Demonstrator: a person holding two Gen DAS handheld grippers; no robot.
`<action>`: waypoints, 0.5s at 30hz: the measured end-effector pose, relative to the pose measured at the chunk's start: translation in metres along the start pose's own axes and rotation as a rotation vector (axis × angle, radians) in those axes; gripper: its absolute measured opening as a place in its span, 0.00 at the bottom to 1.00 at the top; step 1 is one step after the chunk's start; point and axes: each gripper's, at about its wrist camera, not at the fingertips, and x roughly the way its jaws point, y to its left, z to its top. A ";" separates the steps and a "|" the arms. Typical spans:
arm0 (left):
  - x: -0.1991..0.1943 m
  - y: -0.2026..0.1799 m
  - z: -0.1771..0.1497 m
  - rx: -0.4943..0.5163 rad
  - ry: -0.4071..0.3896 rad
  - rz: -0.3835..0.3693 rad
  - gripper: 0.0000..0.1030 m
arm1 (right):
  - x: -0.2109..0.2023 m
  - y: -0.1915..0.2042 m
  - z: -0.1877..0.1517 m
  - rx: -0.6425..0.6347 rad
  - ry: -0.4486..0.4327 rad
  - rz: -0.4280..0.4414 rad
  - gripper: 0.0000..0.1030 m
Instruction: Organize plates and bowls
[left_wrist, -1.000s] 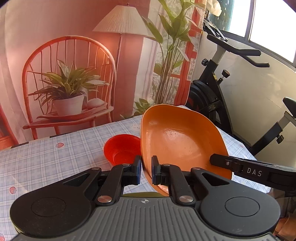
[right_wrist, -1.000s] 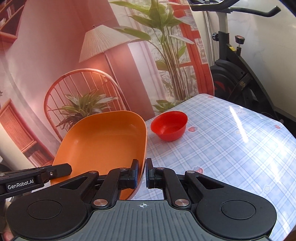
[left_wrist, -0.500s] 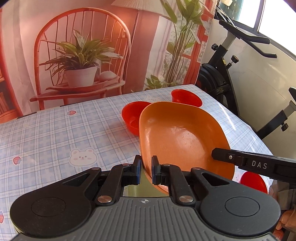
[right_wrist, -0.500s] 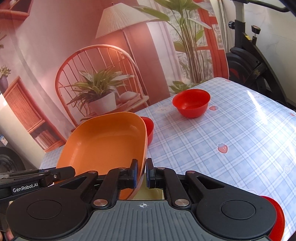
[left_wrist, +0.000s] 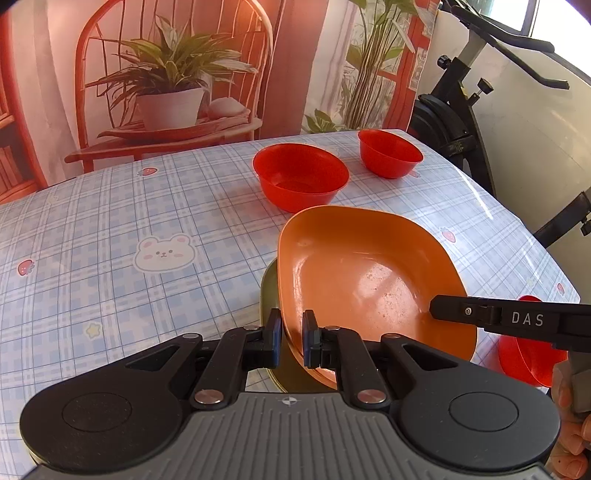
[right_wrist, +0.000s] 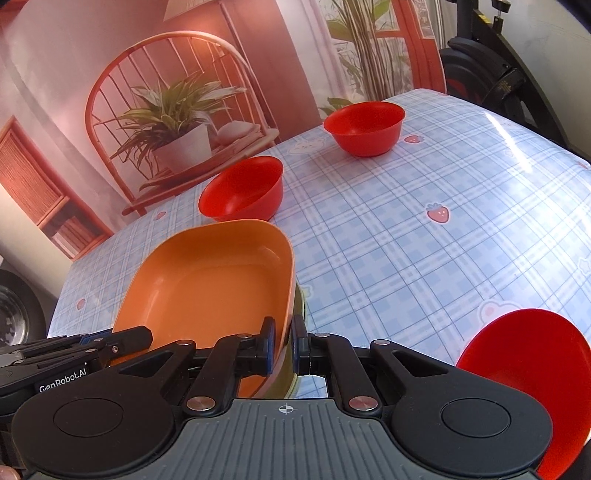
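An orange plate (left_wrist: 369, 273) is held by both grippers, one on each side rim. My left gripper (left_wrist: 291, 339) is shut on its left rim. My right gripper (right_wrist: 282, 345) is shut on its right rim (right_wrist: 288, 295). The plate (right_wrist: 210, 284) hangs low over an olive-green plate (left_wrist: 269, 291), whose edge also shows in the right wrist view (right_wrist: 301, 310). Three red bowls stand on the table: one in the middle (left_wrist: 301, 177), one far right (left_wrist: 389, 153), one near the front right edge (left_wrist: 532, 354).
The table (left_wrist: 110, 229) has a blue checked cloth with bear and strawberry prints. An exercise bike (left_wrist: 461, 110) stands past the table's right edge. A backdrop with a printed chair and plant hangs behind the table.
Both grippers have lowered the orange plate from a raised tilt to nearly flat, just above the olive-green plate. The views have tipped down toward the table.
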 end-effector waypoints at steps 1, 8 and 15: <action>0.000 0.000 -0.002 -0.001 0.000 0.001 0.12 | 0.001 0.000 -0.001 0.001 0.003 0.001 0.08; 0.005 0.000 -0.008 0.015 0.008 0.030 0.12 | 0.006 0.002 -0.006 -0.027 0.018 0.002 0.08; 0.003 -0.003 -0.012 0.044 -0.009 0.051 0.12 | 0.006 0.009 -0.007 -0.085 0.000 -0.014 0.08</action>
